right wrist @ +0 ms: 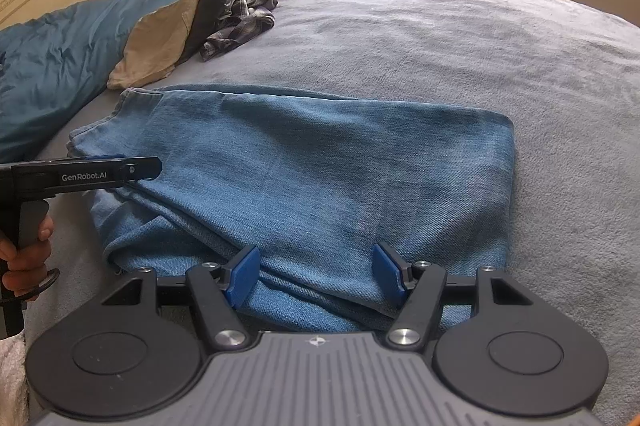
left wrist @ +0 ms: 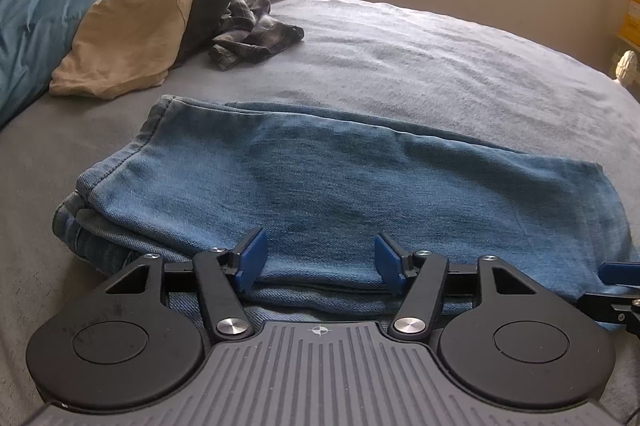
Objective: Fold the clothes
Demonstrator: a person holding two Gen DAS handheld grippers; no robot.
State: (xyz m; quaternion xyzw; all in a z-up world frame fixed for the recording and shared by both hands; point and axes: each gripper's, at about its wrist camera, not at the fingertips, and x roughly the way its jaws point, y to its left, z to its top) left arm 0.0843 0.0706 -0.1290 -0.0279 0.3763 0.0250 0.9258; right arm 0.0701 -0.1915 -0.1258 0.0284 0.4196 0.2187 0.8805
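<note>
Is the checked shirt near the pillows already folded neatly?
No, the checked shirt lies crumpled in a loose heap beside the tan pillow on the bed.

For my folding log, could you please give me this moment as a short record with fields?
surface: grey bed cover
garment in work: folded blue jeans, flat on the bed
left claw: open, above the jeans' near edge, nothing pinched
right claw: open, above the jeans' near edge, nothing pinched
other clothes: tan garment and crumpled plaid shirt, lying further back near the blue pillow
</note>
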